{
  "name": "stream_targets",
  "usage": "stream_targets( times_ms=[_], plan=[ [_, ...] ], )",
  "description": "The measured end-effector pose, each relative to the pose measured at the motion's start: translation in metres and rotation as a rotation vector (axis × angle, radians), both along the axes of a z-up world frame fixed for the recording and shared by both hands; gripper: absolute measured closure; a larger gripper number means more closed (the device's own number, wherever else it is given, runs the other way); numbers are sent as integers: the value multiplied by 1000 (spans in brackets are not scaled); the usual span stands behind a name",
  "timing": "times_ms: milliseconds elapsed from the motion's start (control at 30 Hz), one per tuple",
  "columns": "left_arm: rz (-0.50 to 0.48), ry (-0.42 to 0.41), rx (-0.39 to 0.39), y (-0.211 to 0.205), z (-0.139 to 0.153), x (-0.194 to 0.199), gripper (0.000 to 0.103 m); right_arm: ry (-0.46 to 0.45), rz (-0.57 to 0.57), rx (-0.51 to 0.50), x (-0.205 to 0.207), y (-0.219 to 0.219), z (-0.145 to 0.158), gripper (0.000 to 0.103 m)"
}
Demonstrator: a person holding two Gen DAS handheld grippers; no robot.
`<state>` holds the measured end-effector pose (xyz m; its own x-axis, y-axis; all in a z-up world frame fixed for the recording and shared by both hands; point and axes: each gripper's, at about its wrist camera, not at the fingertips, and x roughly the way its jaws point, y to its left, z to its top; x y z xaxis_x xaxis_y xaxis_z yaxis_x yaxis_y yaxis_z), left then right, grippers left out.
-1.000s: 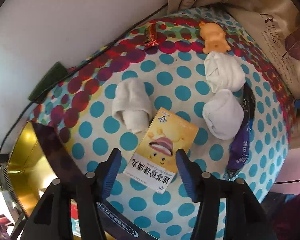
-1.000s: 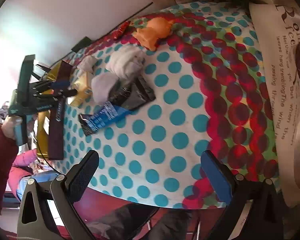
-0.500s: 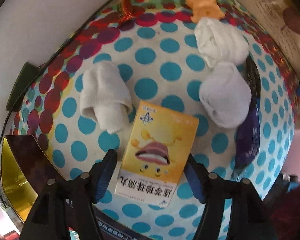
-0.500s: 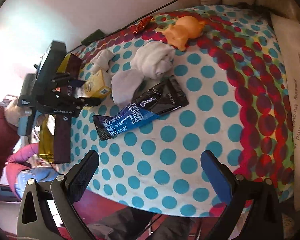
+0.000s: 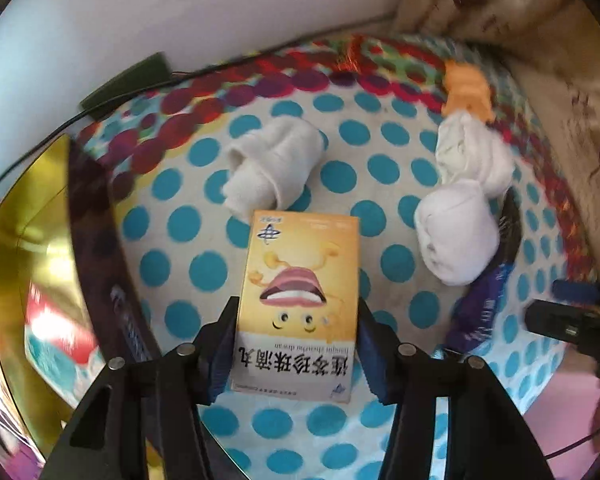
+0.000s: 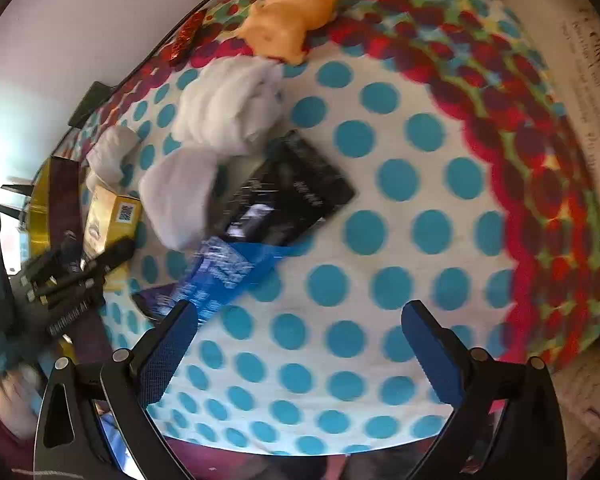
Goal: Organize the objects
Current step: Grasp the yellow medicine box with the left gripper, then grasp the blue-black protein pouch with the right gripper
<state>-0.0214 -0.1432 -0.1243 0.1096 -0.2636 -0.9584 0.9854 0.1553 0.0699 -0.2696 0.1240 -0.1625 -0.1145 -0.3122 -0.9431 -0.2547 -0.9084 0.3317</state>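
Note:
My left gripper (image 5: 298, 308) is shut on a yellow medicine box (image 5: 300, 280) printed with a mouth and Chinese text, its pads pressed on both long sides. The box (image 6: 110, 216) and the left gripper (image 6: 80, 264) also show in the right wrist view, at the table's left edge. My right gripper (image 6: 300, 320) is open and empty above the dotted tablecloth (image 6: 380, 240), just right of a blue and black sachet (image 6: 256, 232). Three rolled white socks (image 5: 272, 168) (image 5: 452, 240) (image 5: 472, 156) and an orange toy (image 5: 466, 92) lie on the cloth.
A gold-lined open box (image 5: 28, 240) with a dark rim stands at the table's left side. A red wrapper (image 5: 350, 56) lies at the far edge by a black cable (image 5: 120, 92). Printed cushions (image 5: 540, 60) border the right side. The wall is behind.
My left gripper has moved forward around the yellow box and shut on it. My right gripper has moved lower and closer to the sachet and stays open.

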Motion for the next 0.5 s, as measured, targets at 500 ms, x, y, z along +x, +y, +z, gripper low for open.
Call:
stream_targets(
  times_ms=[500],
  plan=[
    [10,77,-73,50,43,1,51,-165,-101,210,-22,-46,-22,0]
  ],
)
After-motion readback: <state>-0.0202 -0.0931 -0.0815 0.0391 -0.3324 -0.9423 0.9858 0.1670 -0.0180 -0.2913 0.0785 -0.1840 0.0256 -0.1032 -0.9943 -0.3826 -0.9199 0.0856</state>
